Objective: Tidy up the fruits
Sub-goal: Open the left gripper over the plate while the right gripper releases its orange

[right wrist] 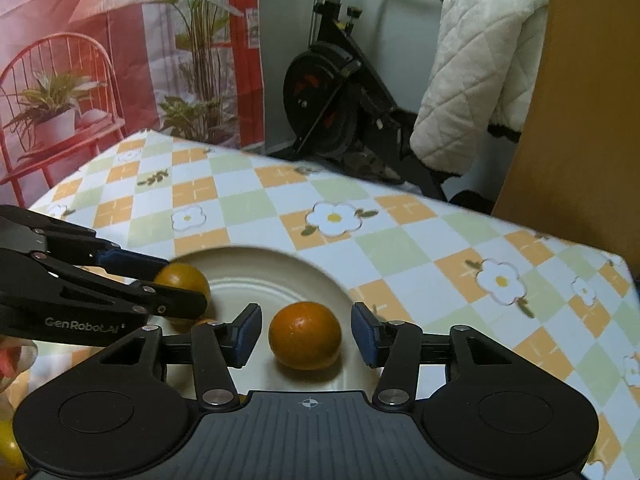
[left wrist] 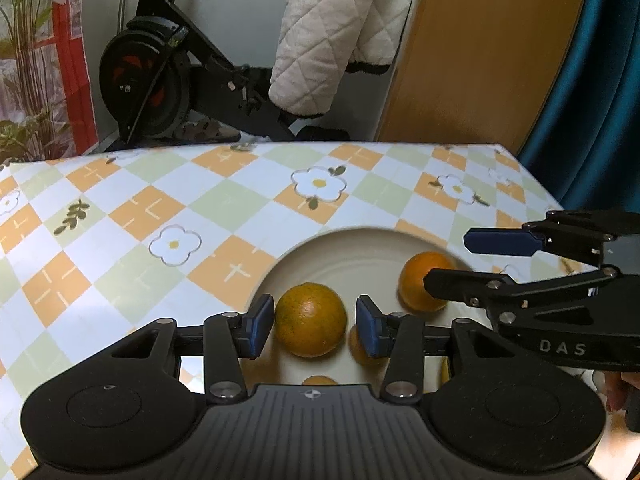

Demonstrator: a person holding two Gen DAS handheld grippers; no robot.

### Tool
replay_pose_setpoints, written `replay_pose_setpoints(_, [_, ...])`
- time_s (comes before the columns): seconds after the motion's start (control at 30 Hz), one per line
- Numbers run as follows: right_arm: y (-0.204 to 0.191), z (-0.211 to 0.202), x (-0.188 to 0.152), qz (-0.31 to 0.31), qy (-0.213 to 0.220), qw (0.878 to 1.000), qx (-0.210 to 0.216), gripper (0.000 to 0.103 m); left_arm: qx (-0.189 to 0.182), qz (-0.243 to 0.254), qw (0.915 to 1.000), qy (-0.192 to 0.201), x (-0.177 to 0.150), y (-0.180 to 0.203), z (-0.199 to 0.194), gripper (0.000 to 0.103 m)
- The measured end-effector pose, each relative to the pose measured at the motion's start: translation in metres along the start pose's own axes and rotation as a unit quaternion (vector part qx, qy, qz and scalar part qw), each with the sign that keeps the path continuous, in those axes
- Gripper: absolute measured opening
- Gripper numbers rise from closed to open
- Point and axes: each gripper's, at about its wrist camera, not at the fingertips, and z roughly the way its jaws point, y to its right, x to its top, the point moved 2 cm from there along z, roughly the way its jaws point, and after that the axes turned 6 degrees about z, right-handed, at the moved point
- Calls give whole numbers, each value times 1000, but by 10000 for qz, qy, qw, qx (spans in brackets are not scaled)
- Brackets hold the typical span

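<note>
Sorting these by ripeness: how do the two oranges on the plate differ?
The left orange has a greenish-yellow tinge; the right orange is a deeper, even orange. The left orange sits between the left gripper's pads, the right orange between the right gripper's. Both are round, look similar in size, rest on the white plate, and neither is pinched.

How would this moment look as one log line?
left gripper: open around orange | right gripper: open around orange | both on plate

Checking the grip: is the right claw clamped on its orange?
No: the orange sits on the plate with clear gaps to both pads.
</note>
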Motion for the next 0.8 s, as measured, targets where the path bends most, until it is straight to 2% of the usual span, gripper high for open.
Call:
replay_pose_setpoints(0.07, [1, -9, 0, 12, 66, 10000, -2, 48, 28, 23, 10000, 73, 2, 3, -6, 55])
replay_pose_setpoints(0.33, [5, -45, -12, 122, 245, 9996, -35, 49, 143, 152, 9995, 238, 1, 13, -32, 55])
replay_pose_setpoints(0.8, [-4, -97, -45, 181, 390, 9991, 4, 49, 183, 35, 9989, 427, -27, 23, -78, 55])
